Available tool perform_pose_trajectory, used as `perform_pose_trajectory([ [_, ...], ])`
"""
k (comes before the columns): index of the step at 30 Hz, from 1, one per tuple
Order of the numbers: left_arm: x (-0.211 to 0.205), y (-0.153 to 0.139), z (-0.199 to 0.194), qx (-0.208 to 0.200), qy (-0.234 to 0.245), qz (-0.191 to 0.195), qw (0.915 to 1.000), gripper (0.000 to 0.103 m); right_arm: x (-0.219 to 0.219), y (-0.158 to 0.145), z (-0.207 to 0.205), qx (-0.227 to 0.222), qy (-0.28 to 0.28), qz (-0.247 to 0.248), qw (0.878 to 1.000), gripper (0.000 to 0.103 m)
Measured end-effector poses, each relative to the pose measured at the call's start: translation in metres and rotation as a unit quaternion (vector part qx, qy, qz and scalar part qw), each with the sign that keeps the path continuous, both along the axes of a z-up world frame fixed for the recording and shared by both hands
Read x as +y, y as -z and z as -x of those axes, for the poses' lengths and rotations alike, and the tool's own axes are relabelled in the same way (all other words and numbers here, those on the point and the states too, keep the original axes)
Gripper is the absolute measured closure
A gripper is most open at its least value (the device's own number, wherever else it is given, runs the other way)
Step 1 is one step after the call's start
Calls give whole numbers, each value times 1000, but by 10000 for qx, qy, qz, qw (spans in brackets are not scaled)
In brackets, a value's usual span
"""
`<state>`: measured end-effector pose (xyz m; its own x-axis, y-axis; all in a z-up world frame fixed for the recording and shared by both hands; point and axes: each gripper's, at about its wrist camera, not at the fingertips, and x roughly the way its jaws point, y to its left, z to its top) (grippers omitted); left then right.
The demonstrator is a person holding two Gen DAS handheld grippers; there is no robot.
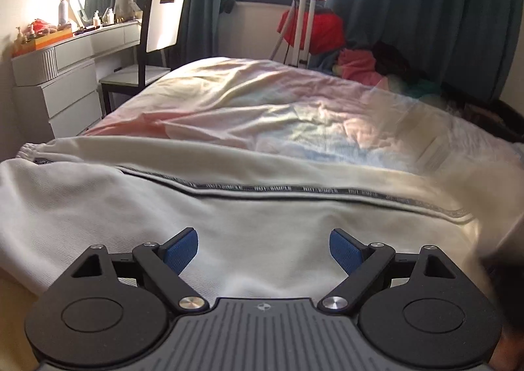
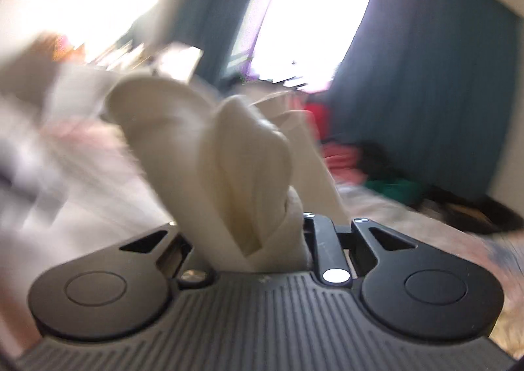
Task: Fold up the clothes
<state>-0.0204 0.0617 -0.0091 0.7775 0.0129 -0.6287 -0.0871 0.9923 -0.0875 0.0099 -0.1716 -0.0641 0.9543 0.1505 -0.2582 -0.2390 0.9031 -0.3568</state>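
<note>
Left wrist view. My left gripper sits low centre of frame, jaws spread wide, blue pads bare, nothing btwn them. Under and ahead of it lies the cream ribbed-knit garment w/ a dark lettered tape stripe, spread across the lower half of the frame on the bed w/ a pastel crumpled sheet. An elastic gathered hem shows at mid left. The stripe runs left to right across frame centre. At right edge the cloth blurs upward, i.e. that end is off the bed. Background: white dresser w/ drawers upper left, white-backed chair beside it, teal curtains upper right, red and dark clothes pile right of centre.

Right wrist view. Heavy motion blur. My right gripper is at lower centre, jaws nearly closed on a bunched fold of the same cream garment, which rises from the jaws toward frame centre. Pads hidden by cloth, but grip looks firm.

Handling, my judgement: soft, limp, light-to-medium knit; thick enough to hold a crease, no fragility, low slip on textured pads. It will sag and drag if lifted from one end only. Best hold for the left: pinch the edge near the hem or along the stripe seam, where layers are doubled, opp. the right's grip.
</note>
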Motion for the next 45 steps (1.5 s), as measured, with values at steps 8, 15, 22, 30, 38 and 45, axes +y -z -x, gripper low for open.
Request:
perform_pose_trajectory([
  [8,11,-23,13,-306,28,207,9993,14,43,67,5,632,-626,1344,9869,84],
  [15,33,-39,23,-711,35,467,9964,14,77,35,23,294,-536,874,9943,84],
  [22,55,-24,17,-524,-118,471,9974,14,129,59,11,771,-607,623,9932,83],
  [30,50,-19,19,-622,184,712,9954,14,97,28,7,1733,-1084,-503,9776,45],
  [38,19,-13,25,-681,701,417,9943,14,41,-12,57,2278,-1369,-1431,9533,32],
  [45,-29,11,27,-428,1198,-478,9907,14,-10,-18,30,1608,-56,-1767,9710,32],
])
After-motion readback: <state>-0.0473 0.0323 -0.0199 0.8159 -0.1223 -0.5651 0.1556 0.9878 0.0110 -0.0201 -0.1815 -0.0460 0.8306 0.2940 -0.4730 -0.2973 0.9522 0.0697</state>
